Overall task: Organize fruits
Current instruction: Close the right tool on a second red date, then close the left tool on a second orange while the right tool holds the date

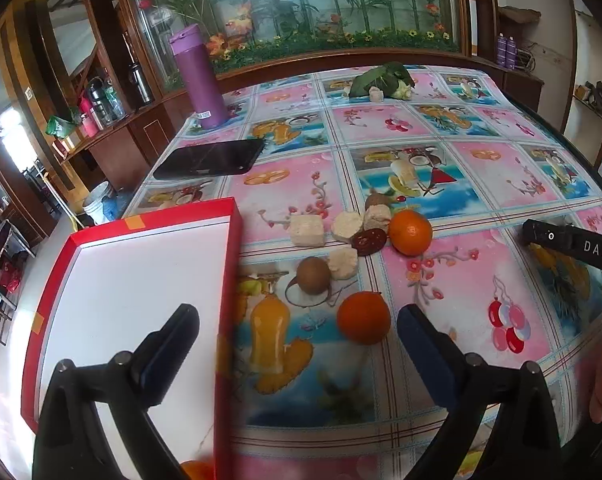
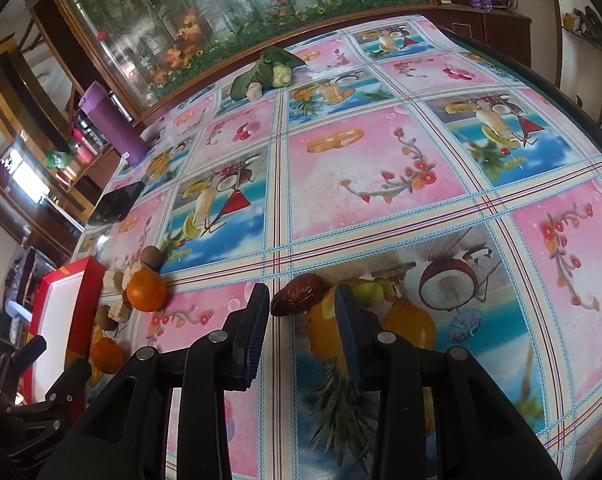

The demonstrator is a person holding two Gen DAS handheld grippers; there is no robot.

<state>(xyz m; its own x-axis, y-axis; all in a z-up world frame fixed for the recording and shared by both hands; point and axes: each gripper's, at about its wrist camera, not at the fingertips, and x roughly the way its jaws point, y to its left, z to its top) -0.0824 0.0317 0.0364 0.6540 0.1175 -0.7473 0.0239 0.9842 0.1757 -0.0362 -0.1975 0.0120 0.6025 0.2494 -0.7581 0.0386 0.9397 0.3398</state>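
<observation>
We're hovering the left gripper (image 1: 299, 320) with jaws spread wide and empty, one finger over the red box (image 1: 231, 280), the other just right of the near orange (image 1: 363, 317); the right gripper (image 2: 303, 312) is sitting narrow around a date (image 2: 297, 294), contact unclear; both tilting downward; next we're probably needing to close on that orange.

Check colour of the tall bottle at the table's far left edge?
Purple bottle, matching lid; clearest in the left wrist view.
</observation>
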